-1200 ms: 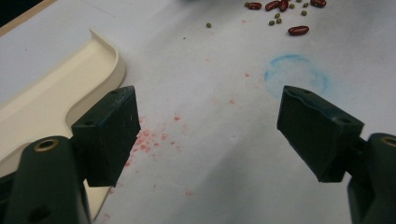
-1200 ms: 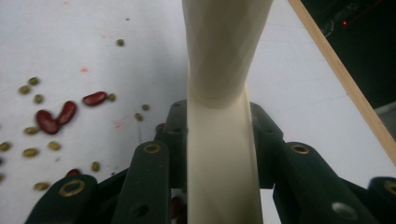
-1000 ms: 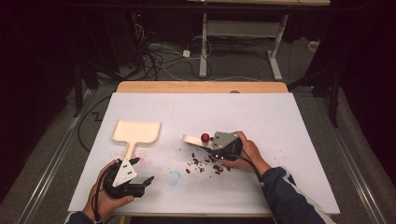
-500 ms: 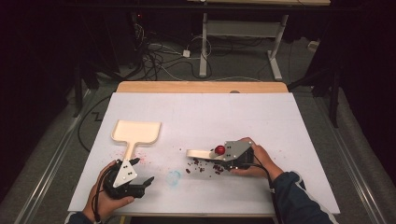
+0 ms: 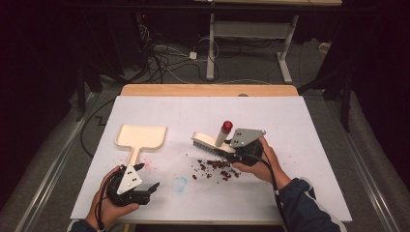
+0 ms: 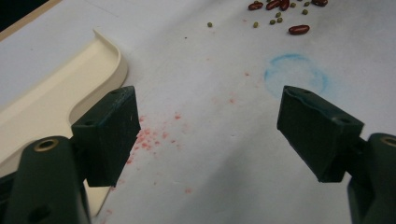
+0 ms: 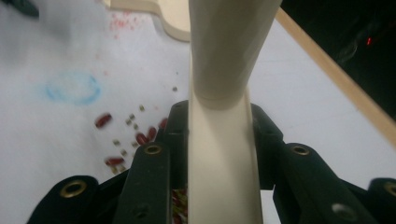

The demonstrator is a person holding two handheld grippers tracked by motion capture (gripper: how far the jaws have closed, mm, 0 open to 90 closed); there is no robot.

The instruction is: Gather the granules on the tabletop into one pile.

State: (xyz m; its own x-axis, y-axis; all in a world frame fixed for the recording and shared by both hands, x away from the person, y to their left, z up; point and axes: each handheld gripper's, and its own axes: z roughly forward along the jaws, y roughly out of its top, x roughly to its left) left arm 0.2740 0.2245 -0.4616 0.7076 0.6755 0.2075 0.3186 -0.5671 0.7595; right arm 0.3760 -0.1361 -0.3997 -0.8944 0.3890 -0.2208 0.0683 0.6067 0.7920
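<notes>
A: What is the right tool (image 5: 231,151) doing now?

B: It is squeezing the brush (image 5: 209,143) by its handle. A moment ago the brush was lying low by the beans (image 5: 215,167). Now the hand is lifting it, so the bristles are coming up off the worktop (image 5: 309,159) and the red end is pointing up.

A: Where are the beans?

B: They are sitting in a little heap on the worktop, right under the brush and the right hand. They are not in the dustpan (image 5: 141,137) yet. The dustpan is lying well off to the left of them.

A: And the left tool (image 5: 145,189)?

B: It is staying where it was, resting near the dustpan's handle. Its two jaws are standing wide apart and holding nothing.

A: So what does the lift mean?

B: I think the brush is getting ready for another sweep. The beans are still needing a push toward the dustpan, so the job is not done.
</notes>
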